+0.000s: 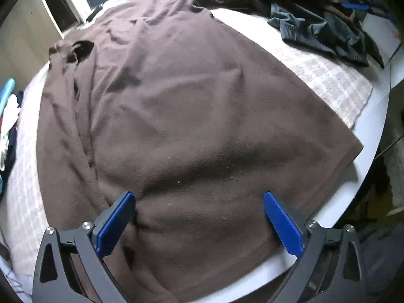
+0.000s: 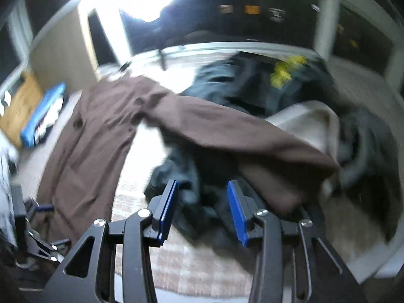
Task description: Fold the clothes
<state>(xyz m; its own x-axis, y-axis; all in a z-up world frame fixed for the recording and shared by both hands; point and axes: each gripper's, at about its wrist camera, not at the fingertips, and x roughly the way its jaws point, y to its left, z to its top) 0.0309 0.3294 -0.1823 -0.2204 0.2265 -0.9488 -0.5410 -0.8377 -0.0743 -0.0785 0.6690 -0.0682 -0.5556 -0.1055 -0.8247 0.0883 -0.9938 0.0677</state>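
Observation:
A brown long-sleeved shirt [image 1: 181, 106] lies spread flat on the table, hem toward me. My left gripper [image 1: 199, 197] hovers open over the hem, its blue pads wide apart and holding nothing. In the blurred right wrist view the same brown shirt [image 2: 83, 136] lies at the left, with one sleeve [image 2: 242, 133] stretched to the right over a heap of dark clothes [image 2: 252, 88]. My right gripper [image 2: 202, 186] stands open just in front of that heap, beside the sleeve's end, nothing between its fingers. The left gripper [image 2: 43, 222] shows at the lower left.
A pale checked cloth [image 1: 328, 80] covers the white table [image 1: 373, 131], whose edge runs close on the right. Dark garments [image 1: 323, 30] are piled at the far right. A beige garment [image 2: 310, 118] and something yellow [image 2: 287, 70] lie in the heap. Folded items [image 2: 43, 113] sit left.

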